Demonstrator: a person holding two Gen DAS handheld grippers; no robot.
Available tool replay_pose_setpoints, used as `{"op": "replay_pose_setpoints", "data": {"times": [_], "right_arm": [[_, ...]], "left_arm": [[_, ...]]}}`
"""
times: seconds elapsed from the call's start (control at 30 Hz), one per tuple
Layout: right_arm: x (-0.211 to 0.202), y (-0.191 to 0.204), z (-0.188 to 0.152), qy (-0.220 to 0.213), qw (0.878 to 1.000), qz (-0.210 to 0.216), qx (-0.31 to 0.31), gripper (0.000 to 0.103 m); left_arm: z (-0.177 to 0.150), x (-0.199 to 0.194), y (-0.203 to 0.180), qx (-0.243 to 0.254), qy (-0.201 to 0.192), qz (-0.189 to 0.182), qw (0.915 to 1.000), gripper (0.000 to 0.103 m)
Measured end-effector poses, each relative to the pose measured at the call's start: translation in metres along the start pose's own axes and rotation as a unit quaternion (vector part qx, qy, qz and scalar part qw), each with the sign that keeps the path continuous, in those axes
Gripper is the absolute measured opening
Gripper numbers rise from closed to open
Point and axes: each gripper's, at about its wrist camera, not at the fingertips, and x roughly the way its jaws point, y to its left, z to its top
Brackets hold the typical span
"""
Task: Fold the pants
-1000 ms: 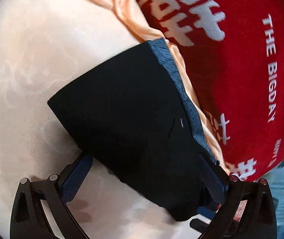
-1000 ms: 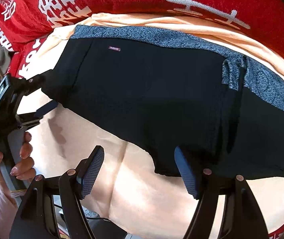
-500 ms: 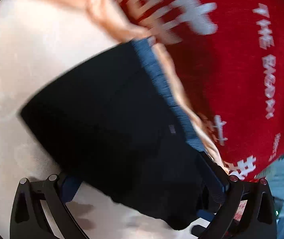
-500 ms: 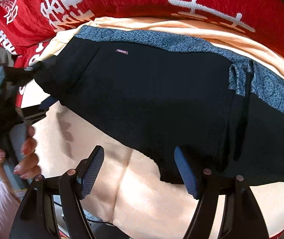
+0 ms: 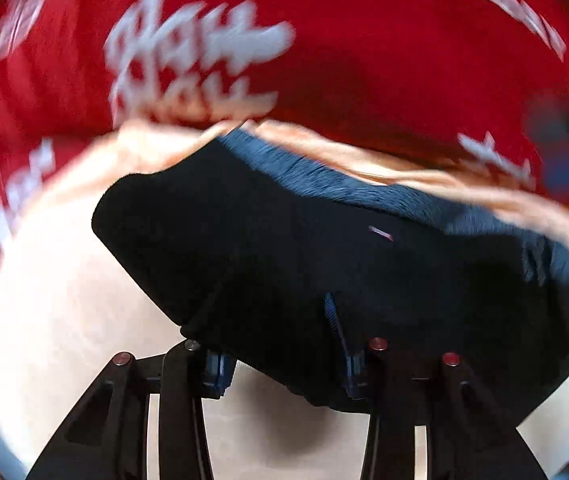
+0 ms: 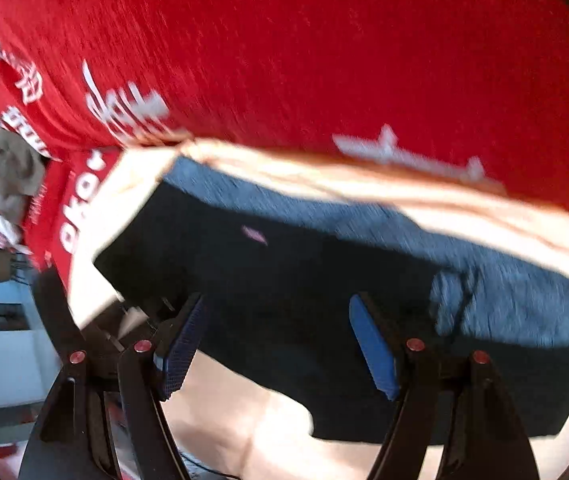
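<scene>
The dark navy pants (image 5: 316,248) with a grey-blue waistband (image 5: 344,184) lie folded on a peach sheet (image 5: 56,320); both views are blurred. My left gripper (image 5: 276,328) has its jaws narrowed around the pants' near edge, with cloth bunched over the fingers (image 5: 336,320). In the right wrist view the pants (image 6: 304,280) lie ahead, waistband (image 6: 504,280) at the far side. My right gripper (image 6: 280,336) is open, its blue pads (image 6: 372,344) over the pants' near edge, holding nothing.
A red blanket (image 5: 344,60) with white lettering lies beyond the pants; it also fills the top of the right wrist view (image 6: 304,60). A beige cloth (image 6: 8,168) and room clutter sit at the far left there.
The left gripper has swung round to face the waistband and narrowed its jaws on the pants' edge. The right gripper moved forward over the pants and stayed open.
</scene>
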Motion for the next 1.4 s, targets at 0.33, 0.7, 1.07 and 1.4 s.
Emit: {"op": "replay_pose_setpoints", "data": {"times": [0.33,0.7,1.07,1.4], "right_arm": [[0.075,0.127,0.063,0.133,0.981,0.036,-0.140,0.080],[0.151,0.151,0.044,0.250,0.947,-0.047,-0.195,0.020],[0.008,0.053,0.021,0.105,0.981,0.135,-0.090,0.018],[-0.111,-0.094,-0.041,-0.024,0.978,0.206,0.027,0.019]], "left_arm": [[-0.013,-0.004,-0.036,0.125,-0.037,0.052,0.9901,0.042],[-0.010,-0.010,-0.052,0.154,-0.041,0.051,0.9859,0.042],[0.025,-0.099,-0.111,0.169,-0.093,-0.036,0.9805,0.042],[0.025,-0.137,-0.240,0.229,-0.082,-0.132,0.9609,0.042]]}}
